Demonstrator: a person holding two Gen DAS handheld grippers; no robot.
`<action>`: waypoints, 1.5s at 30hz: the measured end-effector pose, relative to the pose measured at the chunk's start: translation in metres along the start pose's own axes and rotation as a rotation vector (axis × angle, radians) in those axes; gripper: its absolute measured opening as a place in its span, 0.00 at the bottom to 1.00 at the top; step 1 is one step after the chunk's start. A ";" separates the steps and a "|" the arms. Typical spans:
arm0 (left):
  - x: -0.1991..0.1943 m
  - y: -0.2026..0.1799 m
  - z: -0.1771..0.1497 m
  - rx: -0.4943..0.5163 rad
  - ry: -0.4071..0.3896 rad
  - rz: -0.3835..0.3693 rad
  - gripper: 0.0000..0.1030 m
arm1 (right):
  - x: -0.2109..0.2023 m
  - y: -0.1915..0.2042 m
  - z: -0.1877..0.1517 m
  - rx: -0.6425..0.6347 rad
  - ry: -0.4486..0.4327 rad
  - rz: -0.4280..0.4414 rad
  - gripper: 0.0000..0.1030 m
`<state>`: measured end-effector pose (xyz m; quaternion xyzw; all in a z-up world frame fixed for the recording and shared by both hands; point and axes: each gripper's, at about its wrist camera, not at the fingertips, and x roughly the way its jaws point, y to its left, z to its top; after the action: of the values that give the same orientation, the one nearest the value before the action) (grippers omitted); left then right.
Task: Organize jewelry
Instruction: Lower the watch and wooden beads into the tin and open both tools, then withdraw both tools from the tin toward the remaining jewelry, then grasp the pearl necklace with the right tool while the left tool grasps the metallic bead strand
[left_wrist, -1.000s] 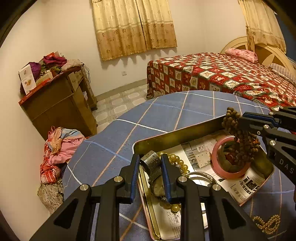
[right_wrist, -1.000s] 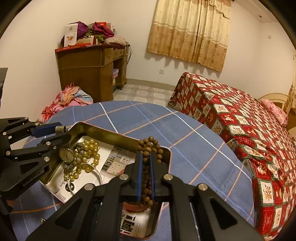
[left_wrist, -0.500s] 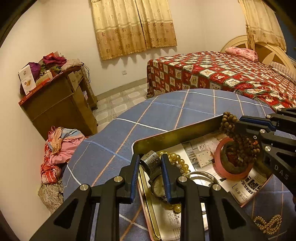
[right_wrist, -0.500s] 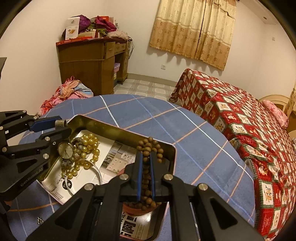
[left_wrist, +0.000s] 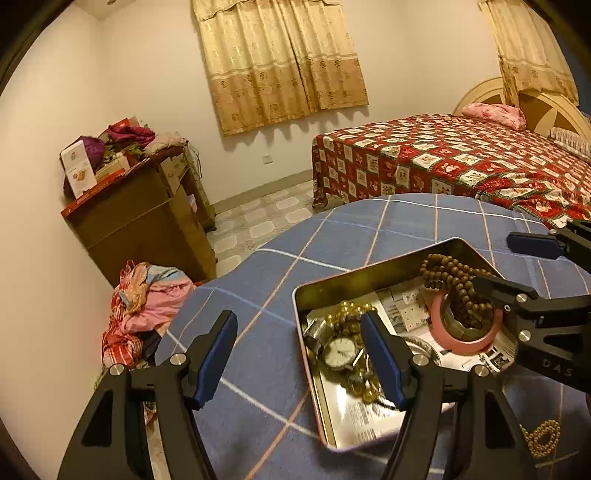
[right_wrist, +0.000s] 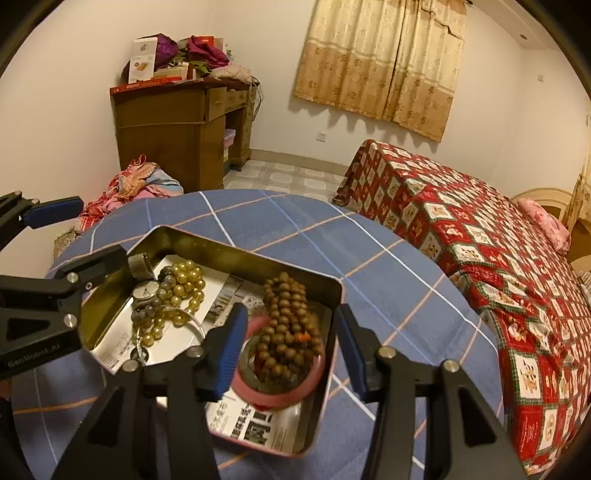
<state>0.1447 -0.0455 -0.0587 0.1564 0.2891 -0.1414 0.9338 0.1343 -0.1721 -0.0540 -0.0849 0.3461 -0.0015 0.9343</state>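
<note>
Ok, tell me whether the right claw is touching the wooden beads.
Apart. The right wrist view shows the right claw open, wooden beads lying between its fingers with gaps either side.

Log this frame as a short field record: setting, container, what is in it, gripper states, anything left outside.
setting: round table with blue checked cloth, bedroom
container: open metal tin, lined with printed paper
contents left end: wristwatch on yellow bead strand
contents right end: brown bead string piled in pink ring
left gripper: open, fingers apart, holding nothing
right gripper: open, fingers straddling the pink ring
outside tin: gold bead chain on the cloth
</note>
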 end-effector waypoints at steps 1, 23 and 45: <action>-0.003 0.000 -0.002 -0.004 -0.001 -0.001 0.68 | -0.003 -0.001 -0.002 0.004 -0.002 -0.001 0.59; -0.070 -0.039 -0.094 -0.008 0.067 -0.046 0.68 | -0.063 -0.006 -0.109 0.093 0.095 0.030 0.71; -0.078 -0.056 -0.102 -0.046 0.083 -0.129 0.68 | -0.052 -0.022 -0.137 0.135 0.158 -0.002 0.22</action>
<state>0.0120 -0.0450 -0.1048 0.1218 0.3399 -0.1881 0.9133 0.0074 -0.2127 -0.1196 -0.0219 0.4179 -0.0326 0.9077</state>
